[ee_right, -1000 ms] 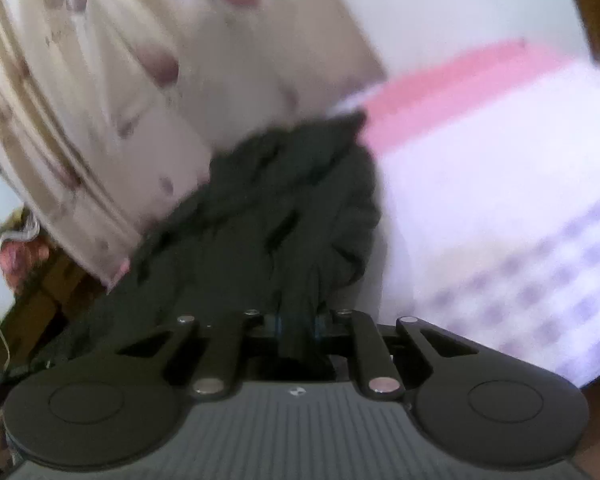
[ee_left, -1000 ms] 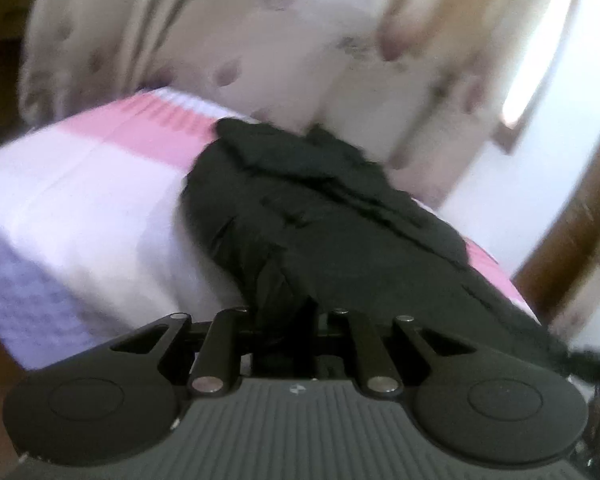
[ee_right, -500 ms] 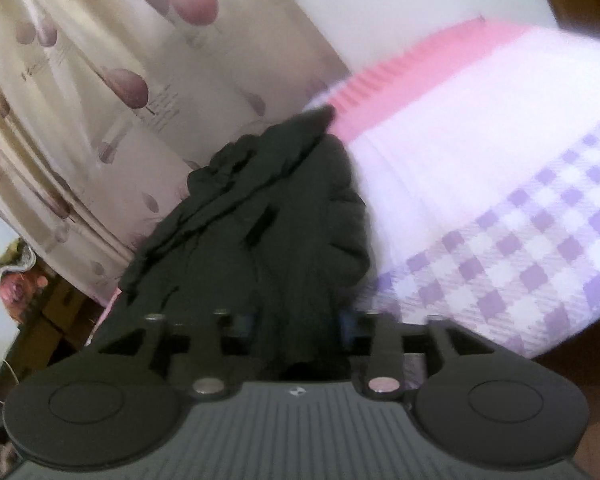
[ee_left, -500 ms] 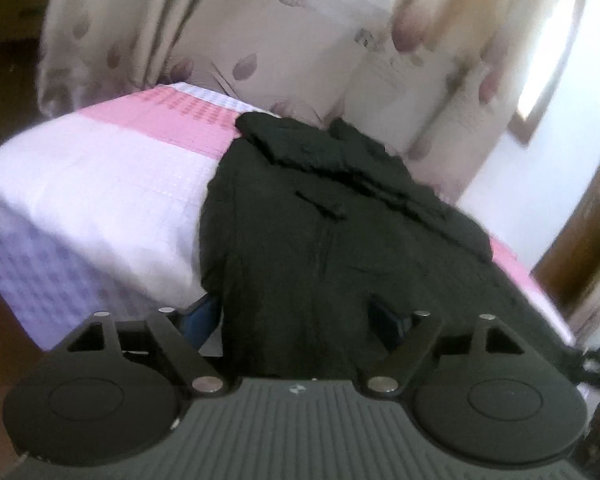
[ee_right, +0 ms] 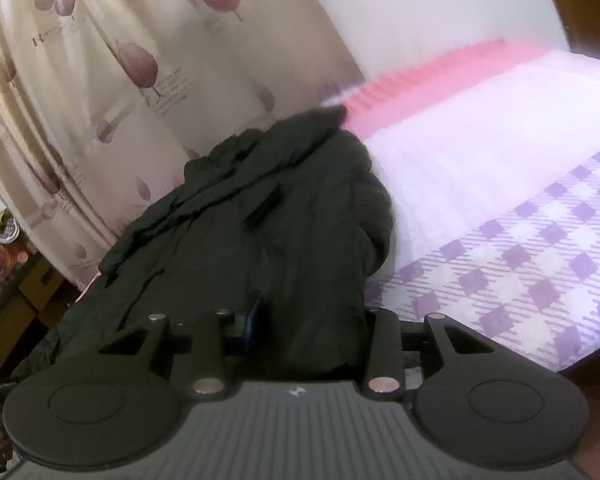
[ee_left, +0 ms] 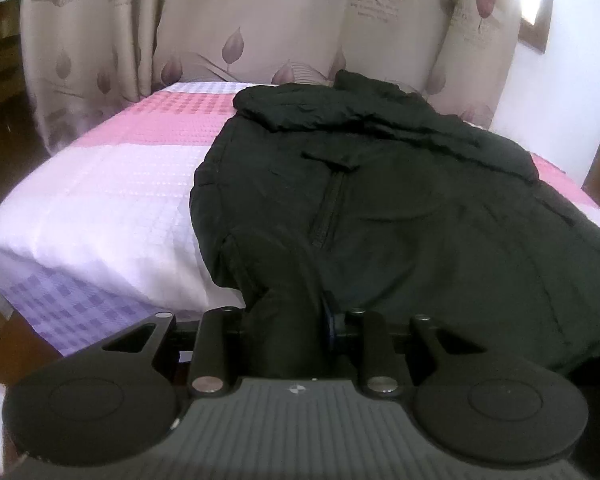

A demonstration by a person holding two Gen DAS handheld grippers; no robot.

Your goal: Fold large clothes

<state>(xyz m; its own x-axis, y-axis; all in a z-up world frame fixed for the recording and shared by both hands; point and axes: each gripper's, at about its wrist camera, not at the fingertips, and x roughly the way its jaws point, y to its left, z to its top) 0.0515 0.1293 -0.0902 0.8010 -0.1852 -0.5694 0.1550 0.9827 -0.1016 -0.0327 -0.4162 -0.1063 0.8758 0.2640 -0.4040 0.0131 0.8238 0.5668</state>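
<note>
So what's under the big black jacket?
The black jacket lies on a bed cover with pink, white and purple-checked bands. The part of the cover right beneath the jacket is hidden, so anything else there can't be seen.

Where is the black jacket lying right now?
The black jacket lies spread on the bed, right of centre in the left wrist view, its far end by the curtain, its near hem hanging over the bed's edge.

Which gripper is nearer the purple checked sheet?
Right, probably. Both are closing on jacket fabric; the purple checked sheet runs beside the right gripper, but lies farther off the left gripper.
</note>
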